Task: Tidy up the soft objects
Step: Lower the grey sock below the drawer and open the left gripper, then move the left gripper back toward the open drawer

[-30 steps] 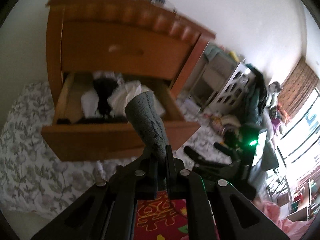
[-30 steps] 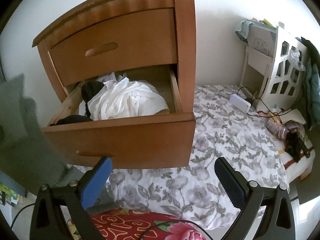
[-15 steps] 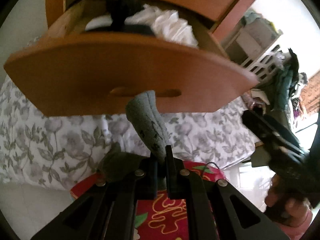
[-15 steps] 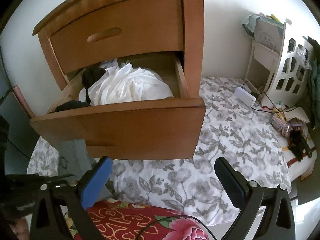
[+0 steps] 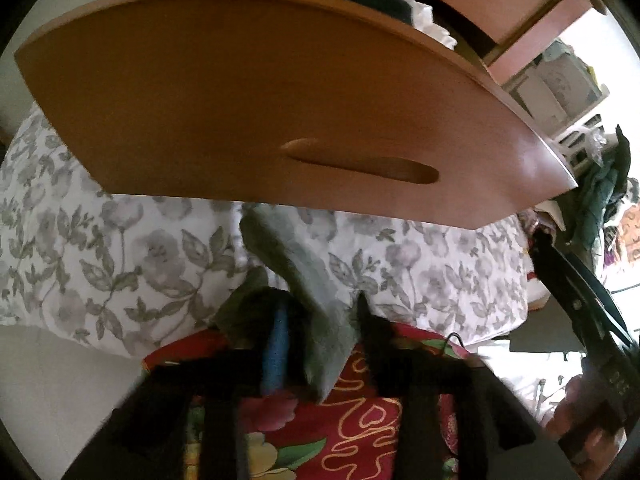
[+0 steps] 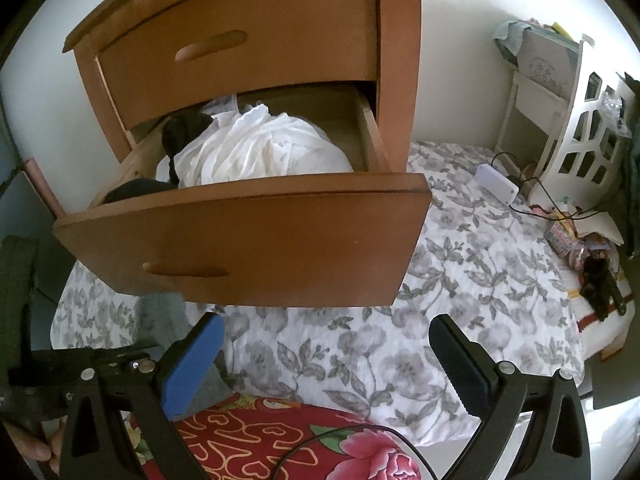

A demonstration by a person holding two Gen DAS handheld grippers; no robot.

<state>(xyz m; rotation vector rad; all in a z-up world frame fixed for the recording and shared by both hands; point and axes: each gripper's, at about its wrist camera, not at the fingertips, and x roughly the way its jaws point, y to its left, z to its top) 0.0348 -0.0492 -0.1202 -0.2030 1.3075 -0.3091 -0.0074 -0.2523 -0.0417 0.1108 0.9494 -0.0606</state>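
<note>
My left gripper (image 5: 320, 340) has spread its fingers; a grey sock (image 5: 304, 280) lies loose between them, leaning on the blue pad (image 5: 276, 348), just below the front of the open wooden drawer (image 5: 280, 92). The sock (image 6: 160, 320) also shows in the right wrist view, under the drawer's left corner. My right gripper (image 6: 332, 356) is open and empty, below the drawer front (image 6: 260, 248). The drawer holds white cloth (image 6: 260, 152) and black garments (image 6: 184, 128).
The wooden nightstand (image 6: 280, 32) stands on a grey floral bedsheet (image 6: 460, 280). A red floral blanket (image 6: 280, 440) lies below both grippers. A white rack (image 6: 580, 128), a white charger box (image 6: 496, 184) with cable and clutter sit at the right.
My left gripper has dropped lower under the drawer front and opened its fingers, so the sock is no longer pinched. My right gripper has moved slightly closer to the drawer.
</note>
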